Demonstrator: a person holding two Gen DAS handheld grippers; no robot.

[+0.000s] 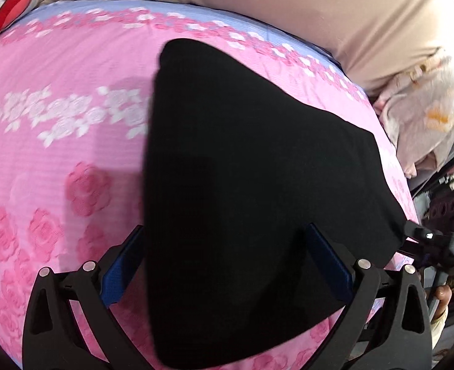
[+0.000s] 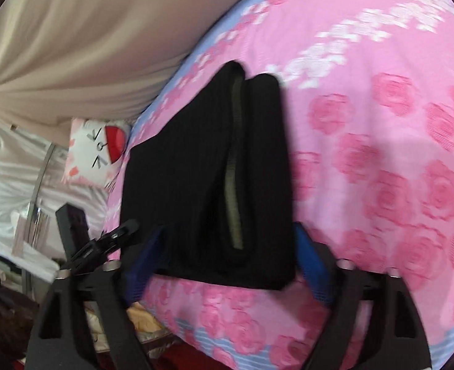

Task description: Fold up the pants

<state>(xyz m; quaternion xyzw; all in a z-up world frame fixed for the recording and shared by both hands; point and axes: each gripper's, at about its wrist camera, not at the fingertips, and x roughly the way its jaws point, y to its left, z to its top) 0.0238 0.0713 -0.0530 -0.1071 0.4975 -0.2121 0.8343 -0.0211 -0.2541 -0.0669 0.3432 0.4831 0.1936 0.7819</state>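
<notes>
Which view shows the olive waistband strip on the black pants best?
The right wrist view: the olive waistband strip runs lengthwise down the folded black pants. The left wrist view shows only plain black cloth.

Both wrist cameras look steeply down, close over the folded black pants on the pink bed: the left view from one side, the right from the other, sharing pants and bedspread.

Black hand-held grippers with blue pads

Each hand-held gripper has black triangular-cutout arms, silver round pivot bolts and ribbed blue fingers.
</notes>
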